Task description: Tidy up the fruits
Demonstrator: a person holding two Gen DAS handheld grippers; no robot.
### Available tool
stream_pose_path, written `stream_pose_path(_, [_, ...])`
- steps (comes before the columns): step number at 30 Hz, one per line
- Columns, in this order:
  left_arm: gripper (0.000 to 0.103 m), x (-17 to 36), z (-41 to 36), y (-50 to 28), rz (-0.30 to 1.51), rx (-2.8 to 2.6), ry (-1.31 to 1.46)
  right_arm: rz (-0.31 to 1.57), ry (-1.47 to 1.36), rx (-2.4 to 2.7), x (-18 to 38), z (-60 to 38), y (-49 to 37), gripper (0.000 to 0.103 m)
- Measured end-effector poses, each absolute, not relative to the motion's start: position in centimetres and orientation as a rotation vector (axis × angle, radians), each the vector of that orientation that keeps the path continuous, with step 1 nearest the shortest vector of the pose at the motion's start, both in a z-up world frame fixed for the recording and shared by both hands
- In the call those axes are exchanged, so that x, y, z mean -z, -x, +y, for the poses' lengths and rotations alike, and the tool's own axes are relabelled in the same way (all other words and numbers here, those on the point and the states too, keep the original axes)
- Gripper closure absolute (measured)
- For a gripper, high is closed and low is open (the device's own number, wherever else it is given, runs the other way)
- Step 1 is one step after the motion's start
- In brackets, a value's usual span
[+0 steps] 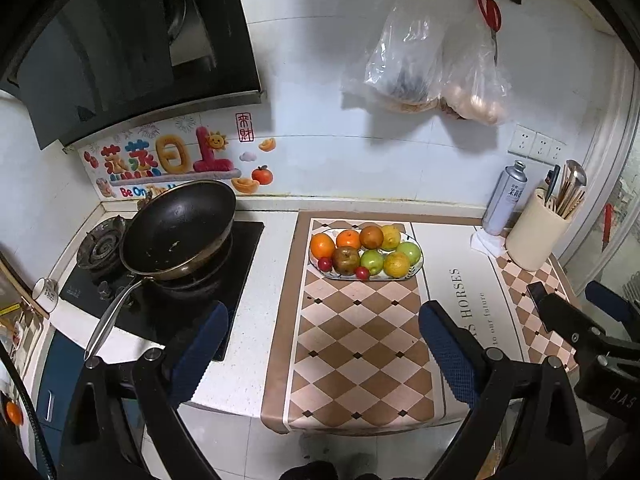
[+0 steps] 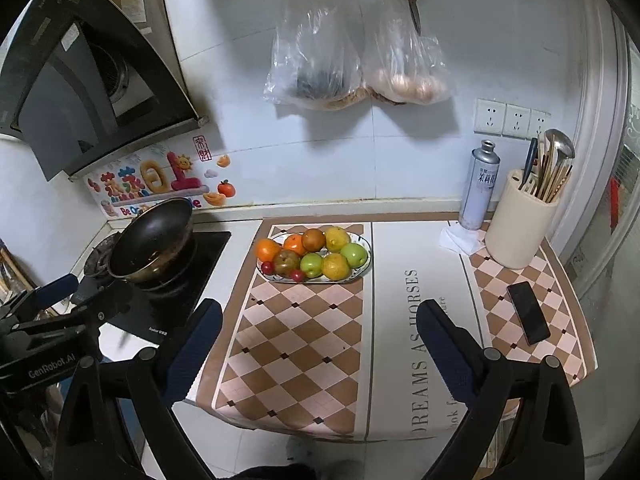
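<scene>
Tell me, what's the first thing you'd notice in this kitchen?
The plate of fruit, piled with oranges, green apples and little red ones, sits on the checkered mat. Left of it, a black frying pan rests on the stove, and two plastic bags hang on the wall above.

Each hand-held gripper, left (image 1: 323, 354) and right (image 2: 319, 350), had black angular linkage arms with silver pivot screws and two dark-blue textured finger pads (image 1: 200, 354). White lettering "GenRobot.AI" marked the left unit's black body in the right wrist view.
</scene>
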State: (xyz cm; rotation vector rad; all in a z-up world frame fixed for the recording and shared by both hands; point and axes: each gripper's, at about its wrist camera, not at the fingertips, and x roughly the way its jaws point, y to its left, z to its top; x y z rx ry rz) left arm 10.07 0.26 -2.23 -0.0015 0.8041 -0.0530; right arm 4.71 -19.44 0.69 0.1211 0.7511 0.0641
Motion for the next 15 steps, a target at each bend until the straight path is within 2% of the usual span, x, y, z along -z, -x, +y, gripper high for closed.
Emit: stream_pose_path(15, [0.005, 4.1, -1.0, -13.5, 0.852, 0.029, -0.008, 0.803, -0.143, -0.059, 1.9, -20.5, -10.1, 0.003])
